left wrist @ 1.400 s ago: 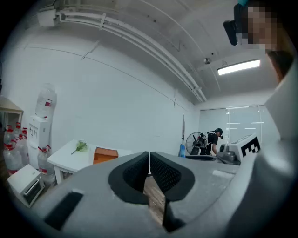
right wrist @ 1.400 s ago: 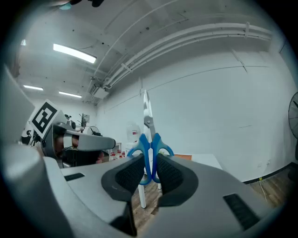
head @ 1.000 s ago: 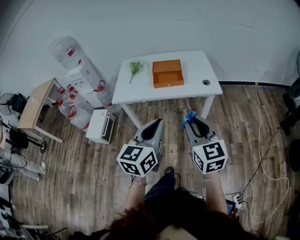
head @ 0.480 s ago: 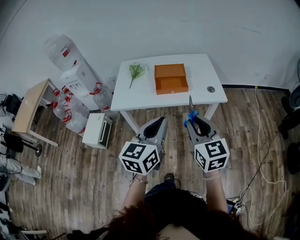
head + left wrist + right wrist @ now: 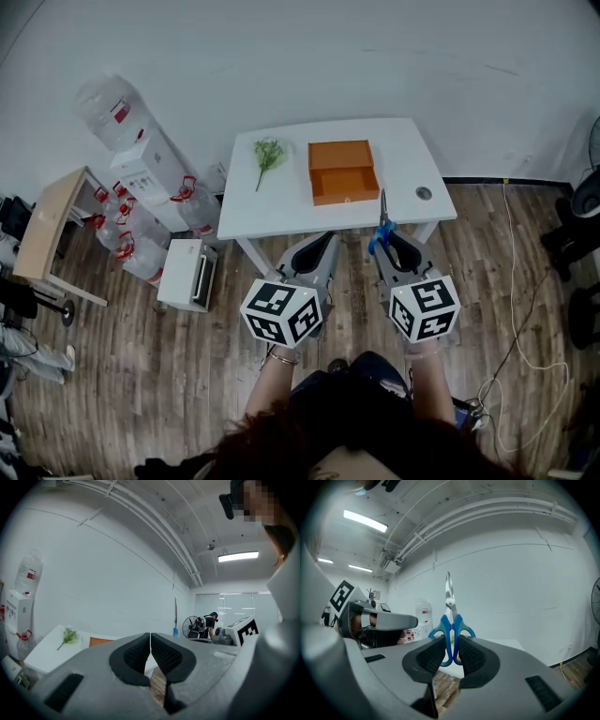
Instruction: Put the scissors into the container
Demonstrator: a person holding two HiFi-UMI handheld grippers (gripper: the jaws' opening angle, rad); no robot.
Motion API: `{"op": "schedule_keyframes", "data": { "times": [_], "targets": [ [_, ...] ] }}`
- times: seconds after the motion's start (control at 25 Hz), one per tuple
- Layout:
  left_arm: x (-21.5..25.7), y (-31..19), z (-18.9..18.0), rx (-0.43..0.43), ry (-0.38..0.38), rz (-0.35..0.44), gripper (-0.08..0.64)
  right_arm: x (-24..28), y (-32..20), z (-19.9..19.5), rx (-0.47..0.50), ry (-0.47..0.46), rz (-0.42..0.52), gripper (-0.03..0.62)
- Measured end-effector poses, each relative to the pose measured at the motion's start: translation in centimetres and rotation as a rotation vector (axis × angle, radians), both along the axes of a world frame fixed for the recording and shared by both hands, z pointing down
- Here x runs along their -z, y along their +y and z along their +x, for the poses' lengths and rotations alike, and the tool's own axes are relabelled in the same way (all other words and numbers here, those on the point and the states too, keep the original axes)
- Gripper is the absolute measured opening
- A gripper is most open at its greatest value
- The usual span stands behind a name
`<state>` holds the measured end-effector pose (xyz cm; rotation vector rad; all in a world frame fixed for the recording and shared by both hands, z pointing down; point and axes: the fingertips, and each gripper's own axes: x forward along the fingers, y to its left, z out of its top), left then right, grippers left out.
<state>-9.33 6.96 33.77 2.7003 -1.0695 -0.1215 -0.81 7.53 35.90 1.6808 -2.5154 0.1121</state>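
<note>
The scissors (image 5: 450, 616) are in my right gripper (image 5: 451, 654). Its jaws are clamped on the blue handles, and the blades point away from me over the front edge of the white table (image 5: 281, 208). The orange container (image 5: 342, 172) lies on that table, just left of the blade tips in the head view. My left gripper (image 5: 150, 649) is pressed shut on nothing, near the same edge.

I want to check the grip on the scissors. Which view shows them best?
Right gripper view: scissors fill the centre, blue handles clamped between its fingers. Head view shows them small; left gripper view, a distant sliver.
</note>
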Motion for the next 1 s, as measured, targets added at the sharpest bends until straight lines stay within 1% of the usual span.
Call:
{"op": "schedule_keyframes", "data": {
  "times": [0.16,0.36,0.6,1.0],
  "targets": [
    [-0.4,-1.4,0.8,-0.018,0.01,-0.008,0.021,-0.4,-1.5,0.3,0.0,0.005,-0.009,0.067],
    [-1.1,-3.5,2.0,-0.02,0.003,-0.02,0.018,-0.9,-4.0,1.4,-0.005,0.004,-0.014,0.067],
    [-1.2,-7.7,3.5,0.0,-0.012,-0.024,0.018,-0.9,-8.5,2.8,0.012,0.017,-0.011,0.067],
    [-0.4,-15.8,6.1,0.029,-0.023,-0.017,0.018,-1.2,-16.7,4.7,0.061,0.027,-0.032,0.075]
  ]
}}
